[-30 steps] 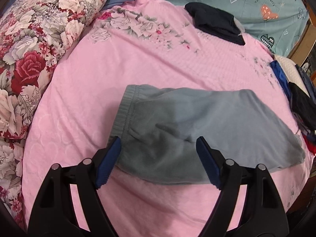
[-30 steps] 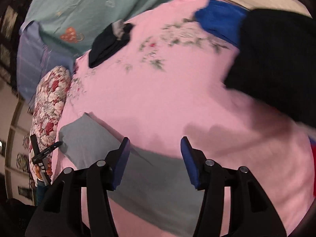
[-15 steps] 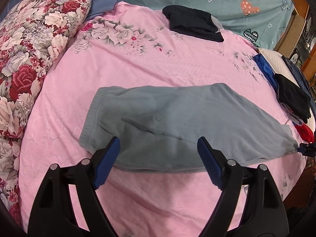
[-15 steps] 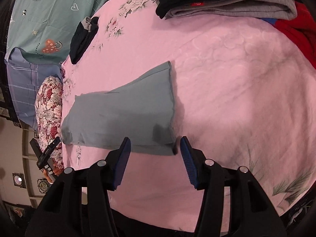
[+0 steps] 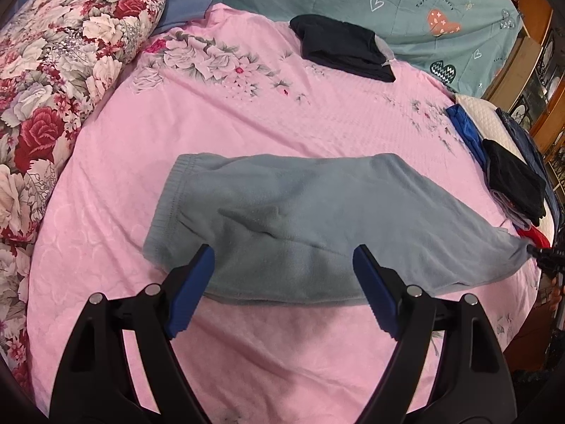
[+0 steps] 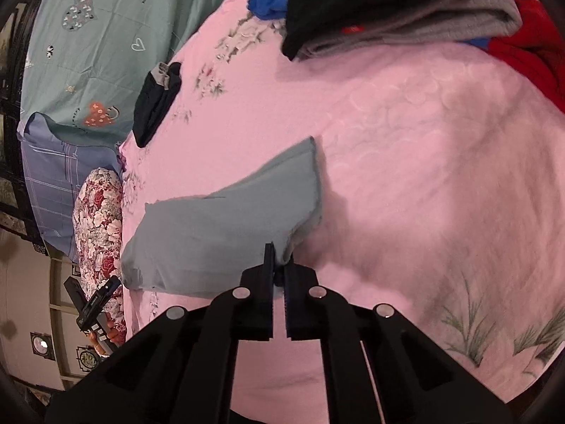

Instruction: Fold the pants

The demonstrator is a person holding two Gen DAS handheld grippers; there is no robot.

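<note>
Right gripper (image 6: 279, 265) pinches the hem of the grey pants (image 5: 317, 219), frame centre.
Left gripper (image 5: 282, 282) spread above the waist side; judgement: carry both layers toward the waistband (image 5: 166, 205).

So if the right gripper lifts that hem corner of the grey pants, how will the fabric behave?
Probably floppy: the grey fleece pants lie limp with soft creases, so the corner pinched by the right gripper should rise alone while the rest drags. The fuzzy nap may cling to the pink bedspread rather than slide. The open left gripper isn't anchoring the waistband end.
</note>
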